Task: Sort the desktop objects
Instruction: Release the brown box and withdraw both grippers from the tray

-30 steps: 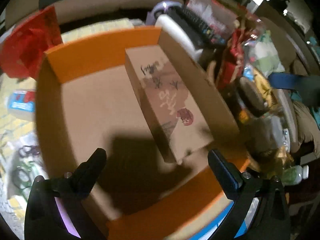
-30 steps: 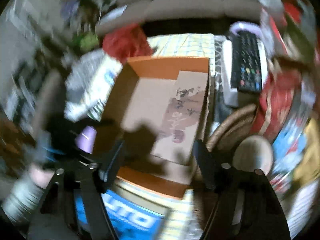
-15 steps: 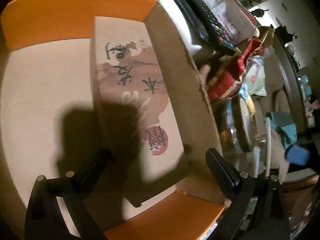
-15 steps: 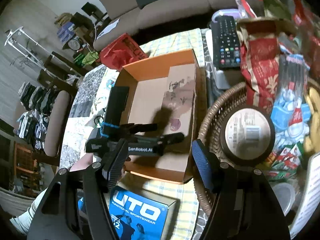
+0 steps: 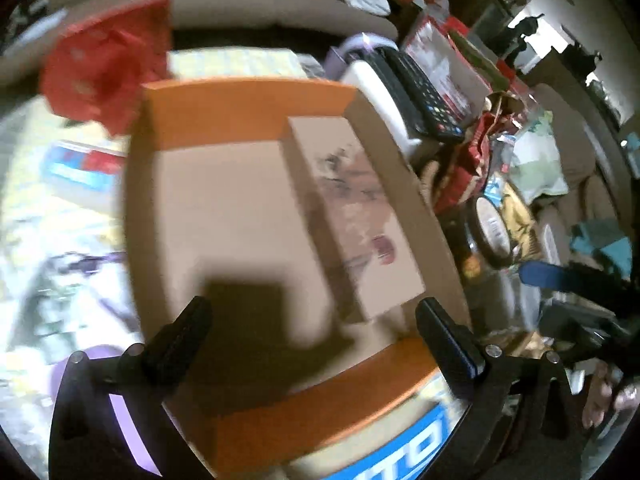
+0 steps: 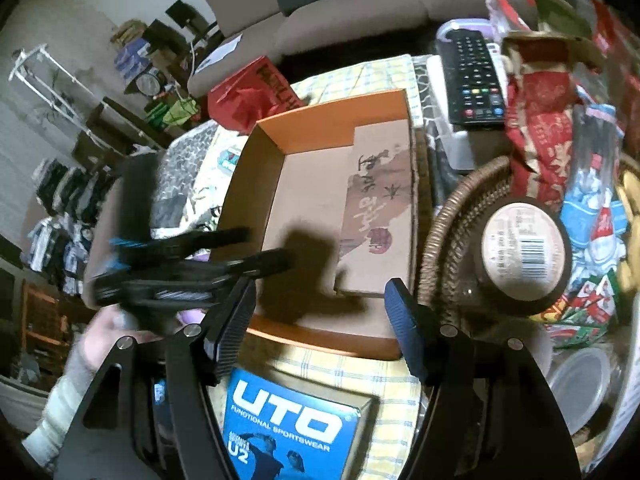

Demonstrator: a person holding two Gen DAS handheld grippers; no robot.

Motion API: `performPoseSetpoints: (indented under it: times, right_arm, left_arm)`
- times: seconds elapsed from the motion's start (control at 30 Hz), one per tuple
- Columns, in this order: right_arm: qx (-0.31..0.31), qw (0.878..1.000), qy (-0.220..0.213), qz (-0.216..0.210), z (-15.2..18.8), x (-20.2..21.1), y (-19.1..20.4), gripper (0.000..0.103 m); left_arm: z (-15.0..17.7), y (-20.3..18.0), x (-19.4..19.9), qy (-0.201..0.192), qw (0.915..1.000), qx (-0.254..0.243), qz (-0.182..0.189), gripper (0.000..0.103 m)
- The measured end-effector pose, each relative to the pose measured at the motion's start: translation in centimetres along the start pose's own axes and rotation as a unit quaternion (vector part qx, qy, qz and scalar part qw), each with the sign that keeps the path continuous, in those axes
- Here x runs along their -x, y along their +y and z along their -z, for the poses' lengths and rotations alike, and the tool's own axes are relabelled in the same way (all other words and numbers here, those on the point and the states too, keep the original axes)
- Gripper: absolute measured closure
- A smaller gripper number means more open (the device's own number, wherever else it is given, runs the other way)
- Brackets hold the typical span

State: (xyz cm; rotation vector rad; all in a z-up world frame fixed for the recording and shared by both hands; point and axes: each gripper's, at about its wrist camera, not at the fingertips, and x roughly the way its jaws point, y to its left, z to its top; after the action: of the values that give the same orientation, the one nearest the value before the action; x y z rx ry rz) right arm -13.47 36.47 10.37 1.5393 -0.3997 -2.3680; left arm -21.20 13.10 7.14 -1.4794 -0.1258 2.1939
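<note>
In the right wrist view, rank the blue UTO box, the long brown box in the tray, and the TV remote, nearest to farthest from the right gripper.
From the right gripper:
1. Blue UTO box, just below its fingertips, at the table's near edge.
2. Long brown box, ahead, along the orange tray's right wall.
3. TV remote, beyond the tray, upper right.

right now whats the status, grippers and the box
Left gripper open, empty, above the orange tray. Right gripper open, empty. Brown carton lies flat in the tray against its right wall. Nothing blocking it.
</note>
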Motion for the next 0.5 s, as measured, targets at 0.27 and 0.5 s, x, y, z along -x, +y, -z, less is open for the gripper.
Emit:
performPoseSetpoints:
  times: [0.27,0.5]
  right_arm:
    - [0.004,0.999,0.0,0.035,1.5,-2.6,2.9,0.038]
    - [0.018,0.998,-0.013,0.067,3.7,-2.8,5.7,0.038]
  left_arm:
    - [4.0,3.2,6.1,-0.017,0.9988,0.002,-0.045,0.0]
    - [7.5,3.5,8.7,-0.028,0.9978,0.006,-0.06,0.0]
